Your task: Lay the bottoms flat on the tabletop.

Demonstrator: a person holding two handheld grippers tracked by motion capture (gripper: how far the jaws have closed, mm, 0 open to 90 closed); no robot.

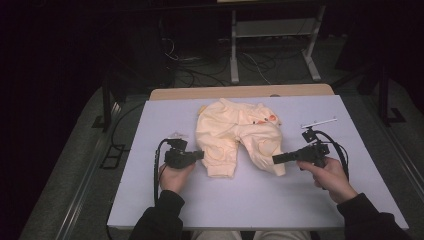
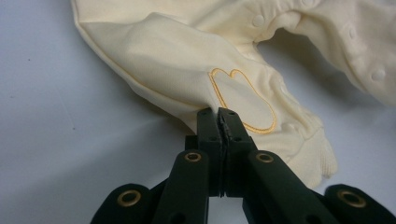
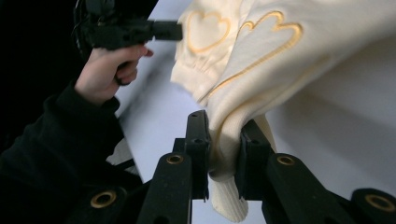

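Both grippers, left [image 1: 199, 155] and right [image 1: 276, 159], are clamped on the trousers [image 1: 239, 137] spread between them, one cuff pinched in each, so we can probably fold the legs evenly.

The romper [image 2: 187, 60] is soft, matt cream cloth with glossy yellow stitched hearts [image 3: 261, 42] and ribbed knit cuffs [image 3: 229, 200]. My fingers [image 2: 208, 126] are matt black plastic, toothed on the inner faces, with shiny brass rivets [image 2: 129, 198]. The worktop [image 1: 250, 195] looks smooth, matt and pale.
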